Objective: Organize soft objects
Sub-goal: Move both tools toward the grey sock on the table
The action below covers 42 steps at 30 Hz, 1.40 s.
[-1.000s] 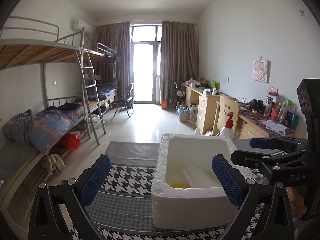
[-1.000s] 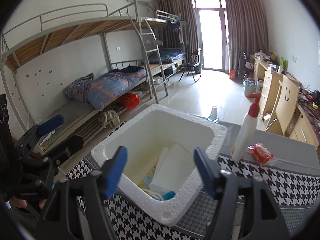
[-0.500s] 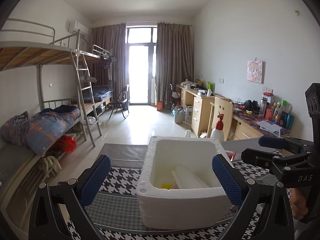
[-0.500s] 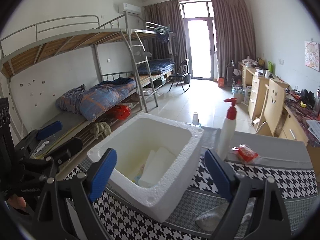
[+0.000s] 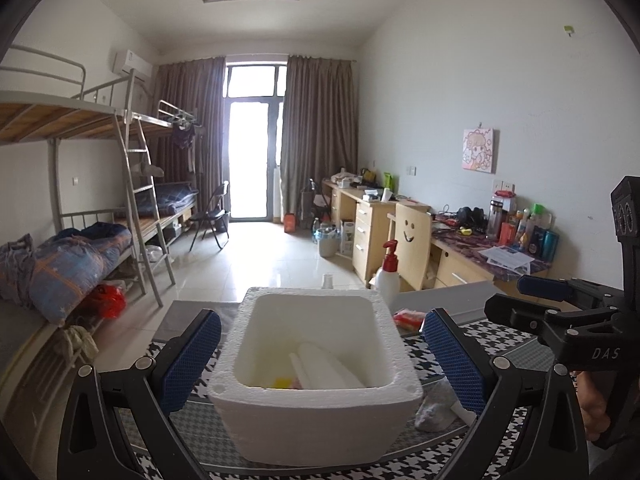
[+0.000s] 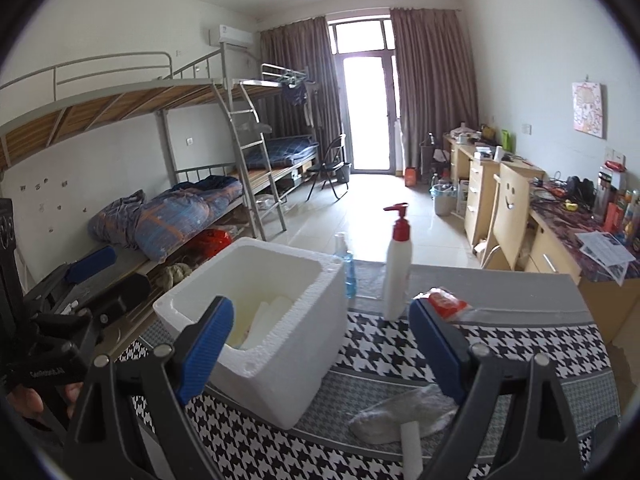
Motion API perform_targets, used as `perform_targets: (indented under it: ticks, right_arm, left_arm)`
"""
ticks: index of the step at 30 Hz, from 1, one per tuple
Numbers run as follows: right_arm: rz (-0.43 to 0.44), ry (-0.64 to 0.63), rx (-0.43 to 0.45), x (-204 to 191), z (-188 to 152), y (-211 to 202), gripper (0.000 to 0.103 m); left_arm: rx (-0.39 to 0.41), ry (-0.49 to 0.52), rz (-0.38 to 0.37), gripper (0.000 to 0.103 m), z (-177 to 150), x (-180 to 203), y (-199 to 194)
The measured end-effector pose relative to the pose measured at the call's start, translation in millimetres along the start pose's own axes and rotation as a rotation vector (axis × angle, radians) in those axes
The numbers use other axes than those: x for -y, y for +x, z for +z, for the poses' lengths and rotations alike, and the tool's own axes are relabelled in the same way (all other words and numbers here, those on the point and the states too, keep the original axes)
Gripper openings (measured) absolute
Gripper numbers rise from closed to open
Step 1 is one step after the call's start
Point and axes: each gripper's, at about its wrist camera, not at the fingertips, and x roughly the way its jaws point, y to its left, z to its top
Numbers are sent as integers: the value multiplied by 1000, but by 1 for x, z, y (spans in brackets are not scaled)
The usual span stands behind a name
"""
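Observation:
A white foam box [image 5: 316,376] [image 6: 256,320] stands on the houndstooth tablecloth [image 6: 520,344]. It holds a white foam piece [image 5: 324,368] and a yellow item [image 5: 282,382]. A grey soft item in clear plastic [image 6: 400,414] [image 5: 434,406] lies on the cloth right of the box. A red packet [image 6: 444,302] [image 5: 408,317] lies farther back. My left gripper [image 5: 318,358] is open and empty, with the box between its blue pads. My right gripper [image 6: 320,354] is open and empty, above the box's right edge and the cloth.
A white pump bottle with a red top [image 6: 397,264] and a small blue bottle [image 6: 349,268] stand behind the box. Bunk beds [image 6: 160,208] line the left wall, desks [image 6: 500,200] the right. Each gripper shows at the edge of the other's view.
Both grippers have pulled back and risen from the box, which now looks smaller and lower. The right gripper has opened wider and shifted right, bringing the grey item into view.

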Motion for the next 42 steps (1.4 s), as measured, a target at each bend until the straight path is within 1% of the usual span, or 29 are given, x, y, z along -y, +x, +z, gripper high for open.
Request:
perform_targets:
  ticks: [6, 19, 24, 27, 30, 36, 42]
  right_arm:
    - [-34, 9, 25, 11, -2, -15, 92]
    - [-97, 45, 44, 36, -9, -36, 92]
    - [-115, 56, 48, 45, -14, -43, 92]
    - [-129, 61, 46, 50, -17, -47, 92]
    - [-151, 69, 48, 54, -21, -50, 92]
    - [-166, 92, 47, 67, -26, -55, 92]
    - [-185, 93, 37, 72, -31, -56, 92]
  left_arm:
    - [14, 15, -36, 102, 3, 14, -2]
    - [0, 41, -109, 102, 2, 39, 2]
    - [-11, 52, -131, 102, 0, 51, 5]
    - [-32, 60, -147, 102, -5, 59, 9]
    - [-36, 65, -155, 102, -7, 64, 9]
    - [-43, 52, -167, 102, -6, 68, 11]
    - [-51, 62, -175, 102, -9, 80, 13]
